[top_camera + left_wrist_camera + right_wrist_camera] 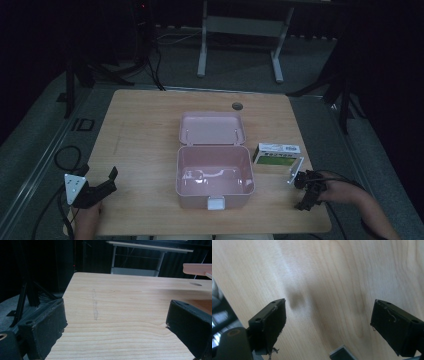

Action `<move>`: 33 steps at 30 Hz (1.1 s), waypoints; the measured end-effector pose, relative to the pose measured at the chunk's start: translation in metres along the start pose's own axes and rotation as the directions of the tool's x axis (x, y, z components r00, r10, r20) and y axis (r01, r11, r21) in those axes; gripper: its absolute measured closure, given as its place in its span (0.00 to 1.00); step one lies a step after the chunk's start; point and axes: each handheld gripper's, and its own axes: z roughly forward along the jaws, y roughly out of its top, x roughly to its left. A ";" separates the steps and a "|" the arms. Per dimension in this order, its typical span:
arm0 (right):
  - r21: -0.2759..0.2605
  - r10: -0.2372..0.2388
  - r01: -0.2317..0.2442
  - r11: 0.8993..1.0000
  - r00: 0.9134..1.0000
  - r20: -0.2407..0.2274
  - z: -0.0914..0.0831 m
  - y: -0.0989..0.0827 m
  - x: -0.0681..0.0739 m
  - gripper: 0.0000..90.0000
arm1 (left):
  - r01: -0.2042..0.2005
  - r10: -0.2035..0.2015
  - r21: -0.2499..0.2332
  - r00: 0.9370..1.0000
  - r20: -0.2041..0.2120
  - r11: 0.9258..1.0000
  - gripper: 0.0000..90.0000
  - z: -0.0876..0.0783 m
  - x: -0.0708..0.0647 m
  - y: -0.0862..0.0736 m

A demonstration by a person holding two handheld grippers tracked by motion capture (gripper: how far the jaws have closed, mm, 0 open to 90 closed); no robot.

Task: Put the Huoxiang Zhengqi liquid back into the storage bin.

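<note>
Wooden bench (145,130) under dim light, dark floor around it. Pink box (214,175) sits at the middle of the bench, a little toward the near edge, its lid (212,128) swung fully back and lying flat toward the far edge; white latch (216,203) on the near wall. Inside of the box looks bare and glossy. Small carton (276,153), white with a green face, lies just beside the box's right wall, toward the bench's right edge. Left claw (111,181) hangs over the near left corner of the bench, held by a hand (86,220) at the near edge, grey three-cornered plate (73,187) on top; jaws spread wide, nothing between them. It stands well apart from the box, to the box's left. In the left gripper view the two black jaws frame bare wood, and the edge of the pink lid shows at upper right, far off. Right claw (303,192) sits near the near right corner, just on the near side of the carton, close but not touching as far as can be told. In the right gripper view (328,322) its jaws are parted wide over bare wood grain, released, holding nothing. A round grommet hole (237,106) sits near the far edge behind the lid.
</note>
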 end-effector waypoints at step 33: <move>0.033 -0.303 0.302 0.953 0.952 0.029 -0.037 0.062 0.016 0.17 | -0.001 0.001 0.006 1.000 0.011 1.000 0.03 0.000 0.000 0.000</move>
